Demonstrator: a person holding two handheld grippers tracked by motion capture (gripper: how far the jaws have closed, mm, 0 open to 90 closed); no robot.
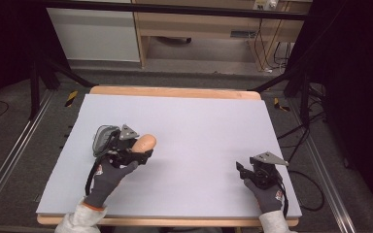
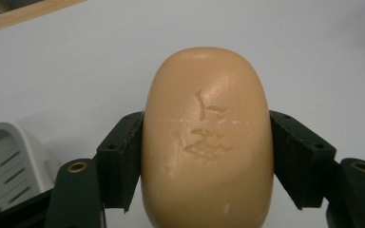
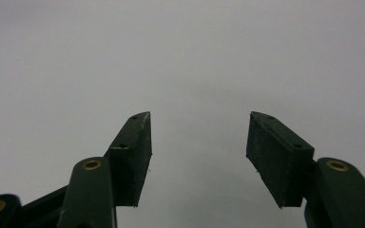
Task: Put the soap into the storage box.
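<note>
A tan bar of soap is being pinched across its sides by the left gripper, near the left edge of the tabletop, just beside a grey slatted soap dish. The step in hand is judged to be the carrying of the soap; next, a short move over the dish and a gentle release are being called for. The right gripper is being held spread and empty near the right front corner.
</note>
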